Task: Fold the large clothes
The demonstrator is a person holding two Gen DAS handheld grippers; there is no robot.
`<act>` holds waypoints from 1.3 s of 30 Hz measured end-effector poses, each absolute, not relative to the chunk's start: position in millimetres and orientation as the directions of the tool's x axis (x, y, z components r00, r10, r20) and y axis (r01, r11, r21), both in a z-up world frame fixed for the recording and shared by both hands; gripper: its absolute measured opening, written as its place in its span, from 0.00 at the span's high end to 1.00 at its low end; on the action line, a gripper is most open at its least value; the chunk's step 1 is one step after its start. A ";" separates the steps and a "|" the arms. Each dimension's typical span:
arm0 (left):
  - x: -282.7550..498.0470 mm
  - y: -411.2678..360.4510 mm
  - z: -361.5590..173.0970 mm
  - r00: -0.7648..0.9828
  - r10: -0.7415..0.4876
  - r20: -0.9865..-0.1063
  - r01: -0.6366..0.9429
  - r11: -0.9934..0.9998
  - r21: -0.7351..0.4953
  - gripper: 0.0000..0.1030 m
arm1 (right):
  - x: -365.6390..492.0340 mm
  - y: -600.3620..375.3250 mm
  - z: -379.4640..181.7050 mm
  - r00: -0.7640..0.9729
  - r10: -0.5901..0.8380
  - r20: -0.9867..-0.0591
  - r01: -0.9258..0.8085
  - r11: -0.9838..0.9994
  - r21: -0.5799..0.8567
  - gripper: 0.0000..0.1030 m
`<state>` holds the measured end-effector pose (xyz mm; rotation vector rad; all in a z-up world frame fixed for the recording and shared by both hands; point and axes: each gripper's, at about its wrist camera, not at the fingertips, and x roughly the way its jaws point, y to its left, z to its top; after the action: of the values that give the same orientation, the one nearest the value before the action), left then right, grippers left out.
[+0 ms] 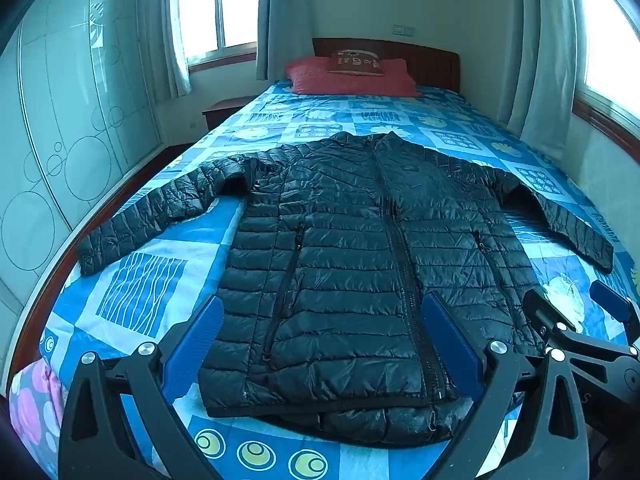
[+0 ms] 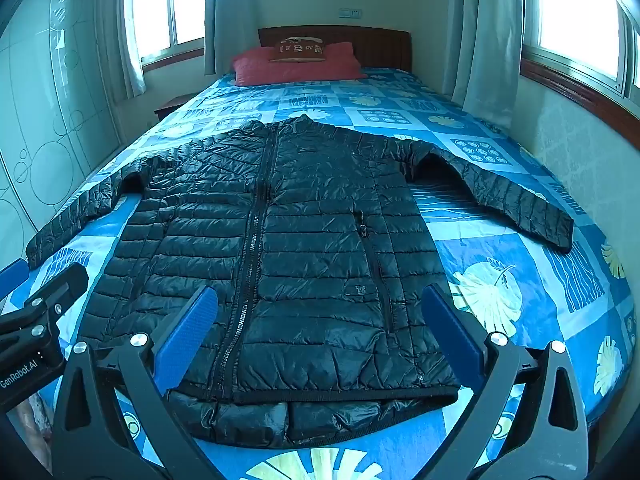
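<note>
Black jacket [image 1: 352, 248]: glossy quilted puffer cloth, crinkled, matt zipper. Bed [image 1: 160, 280] cover: matt printed cotton-like cloth. Headboard [image 1: 420, 56]: dark polished wood. Left gripper [image 1: 324, 344] fingers [image 1: 200, 340]: blue textured rubbery pads, matt black plastic arms, shiny metal bolts. Wardrobe [image 1: 60, 120]: frosted glossy panels.

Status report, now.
Left gripper open, right gripper open, both empty. Black jacket flat on bed, zipped, sleeves spread. Nothing obstructing.

One black quilted jacket [image 1: 360, 248] with two sleeves spread, lying on one bed [image 1: 160, 280]. Two pillows at the headboard: one red pillow [image 1: 320, 82] and one smaller dark cushion [image 1: 356, 63] on top. Two tools in view, the left tool [image 1: 320, 344] and the right tool [image 2: 320, 336], each with two blue fingers [image 2: 188, 332].
</note>
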<state>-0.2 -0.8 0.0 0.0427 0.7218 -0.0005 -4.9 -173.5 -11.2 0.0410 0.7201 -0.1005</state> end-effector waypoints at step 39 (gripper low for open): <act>-1.4 3.1 9.2 0.756 0.006 -0.655 -0.004 1.000 0.005 0.05 | -10.1 -176.5 2.5 0.764 -0.078 -0.640 0.108 0.994 0.007 0.02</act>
<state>-1.4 3.1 9.2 0.0039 0.7139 0.0053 -10.1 -176.5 2.5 0.0441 0.6937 -0.1012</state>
